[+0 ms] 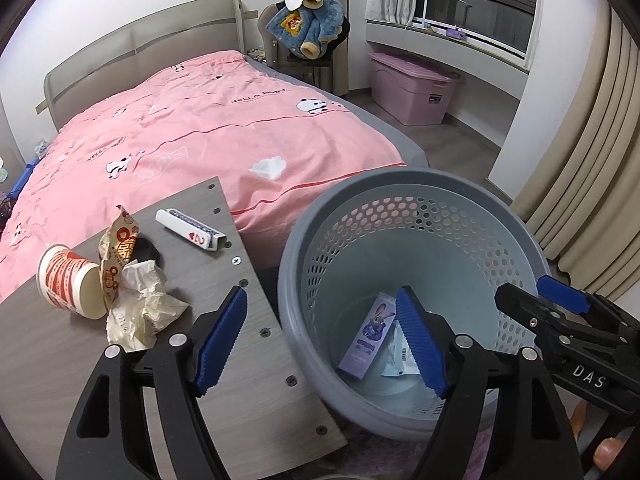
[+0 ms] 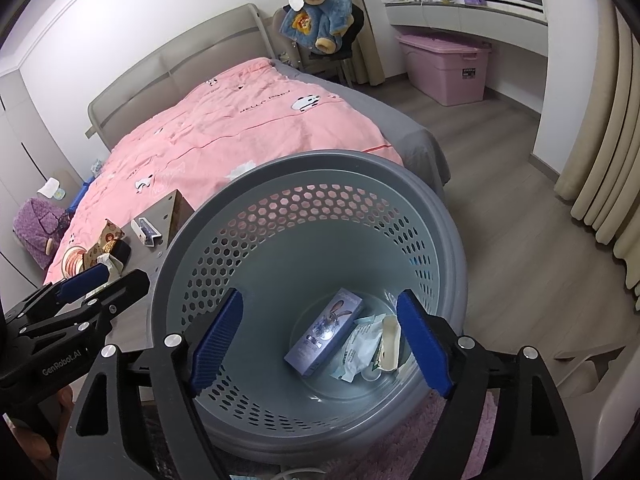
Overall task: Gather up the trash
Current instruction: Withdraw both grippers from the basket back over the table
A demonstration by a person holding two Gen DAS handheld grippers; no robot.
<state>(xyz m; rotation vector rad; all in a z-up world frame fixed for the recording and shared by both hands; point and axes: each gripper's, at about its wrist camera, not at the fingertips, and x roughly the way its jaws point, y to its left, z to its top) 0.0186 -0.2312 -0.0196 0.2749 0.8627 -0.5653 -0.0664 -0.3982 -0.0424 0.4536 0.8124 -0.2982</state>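
Trash still to collect sits in a heap at the near-left of the desk (image 1: 224, 360): a tipped paper cup (image 1: 70, 282), a printed snack wrapper (image 1: 118, 254) leaning on it, crumpled paper (image 1: 142, 308) in front, w/ a small white carton (image 1: 190, 230) lying apart toward the desk's far edge. Just right of the desk stands the grey perforated bin (image 2: 400, 184), already holding a purple box (image 2: 326, 334) and a pale pouch (image 2: 362, 344) at the bottom. Left gripper (image 1: 320, 340) hangs wide open and empty, straddling desk edge and bin rim; right gripper (image 2: 320, 340) is likewise spread wide and empty, directly over the bin's mouth. Risks, as judged from here: cup, wrapper and paper touch, so a pinch on one could drag or scatter the others; the cup lies on its side and may roll off toward the pink-quilted bed (image 1: 200, 132); crumpled paper gives a poor grip and could slip out before reaching the bin. Bin looks light, so a knock from either gripper might shift or tip it. One white tissue (image 1: 268, 168) on the bed is easy to overlook.
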